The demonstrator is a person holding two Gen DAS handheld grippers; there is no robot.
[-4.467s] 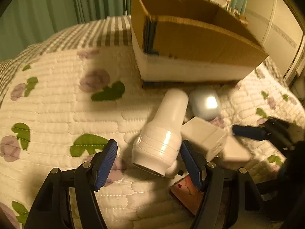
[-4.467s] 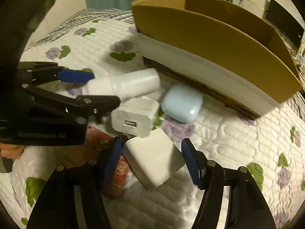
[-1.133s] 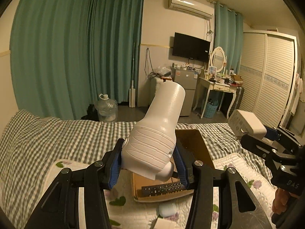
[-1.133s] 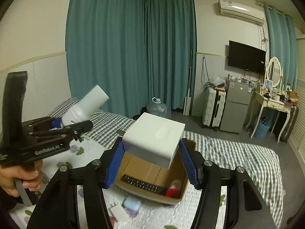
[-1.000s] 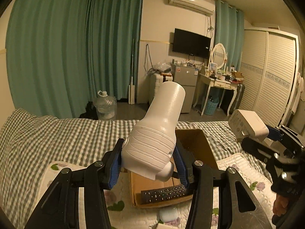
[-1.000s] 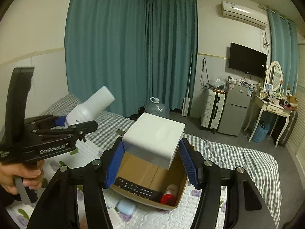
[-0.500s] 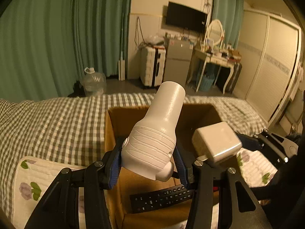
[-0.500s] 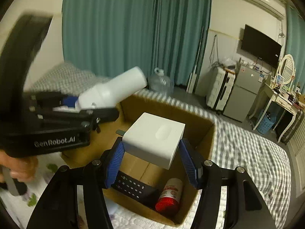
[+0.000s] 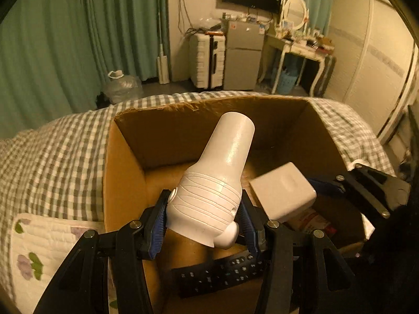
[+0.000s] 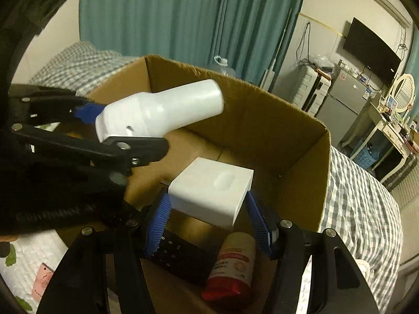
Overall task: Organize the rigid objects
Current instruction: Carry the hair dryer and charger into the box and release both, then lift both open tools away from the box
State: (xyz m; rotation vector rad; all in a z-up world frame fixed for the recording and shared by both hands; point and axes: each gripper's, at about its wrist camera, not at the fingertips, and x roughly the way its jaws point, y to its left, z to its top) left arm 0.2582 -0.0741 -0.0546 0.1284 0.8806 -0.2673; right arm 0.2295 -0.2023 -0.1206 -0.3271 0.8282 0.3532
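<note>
My left gripper is shut on a white bottle-shaped object and holds it over the open cardboard box; it also shows in the right wrist view. My right gripper is shut on a white cube-shaped charger and holds it over the box, to the right of the left gripper; the charger shows in the left wrist view too. Inside the box lie a black remote and a red-and-white bottle.
The box stands on a bed with a checked blanket and a white flowered quilt. A pink card lies on the quilt. Beyond the bed are green curtains, a suitcase, a small fridge and a dressing table.
Both grippers have moved forward and down from high above the bed to just over the open box, each still holding its object. The box now fills both views.
</note>
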